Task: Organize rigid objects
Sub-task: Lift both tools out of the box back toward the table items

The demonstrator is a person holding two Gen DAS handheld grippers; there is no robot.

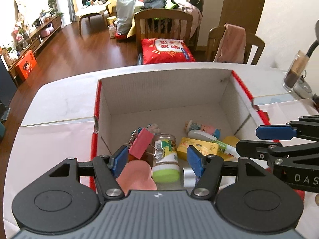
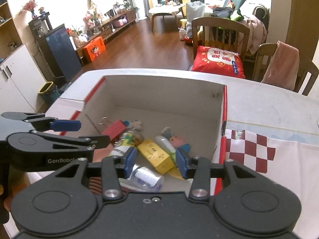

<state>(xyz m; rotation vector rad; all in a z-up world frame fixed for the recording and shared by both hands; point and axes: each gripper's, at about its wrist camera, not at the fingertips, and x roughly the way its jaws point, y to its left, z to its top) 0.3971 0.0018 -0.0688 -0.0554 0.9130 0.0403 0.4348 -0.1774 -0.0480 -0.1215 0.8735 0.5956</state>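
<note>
A cardboard box (image 1: 163,87) with red outer walls stands open on the table. On its floor lie a jar with a green lid (image 1: 165,159), a pink binder clip (image 1: 140,145), a yellow carton (image 1: 197,147), a white tube (image 1: 201,135), small dolls (image 1: 203,128), a pink ear model (image 1: 137,176) and a silver cylinder (image 1: 188,176). My left gripper (image 1: 157,159) hangs over the box's near end, open, with nothing held. My right gripper (image 2: 155,160) is open and empty too, above the yellow carton (image 2: 157,156) and a clear bottle (image 2: 147,176). Each gripper shows at the edge of the other's view.
The box sits on a white table (image 1: 59,107). A red-and-white checked cloth (image 2: 251,151) lies to its right. A glass with a brown drink (image 1: 295,73) stands at the far right. Two wooden chairs (image 1: 163,23), one bearing a red cushion (image 1: 167,49), stand behind the table.
</note>
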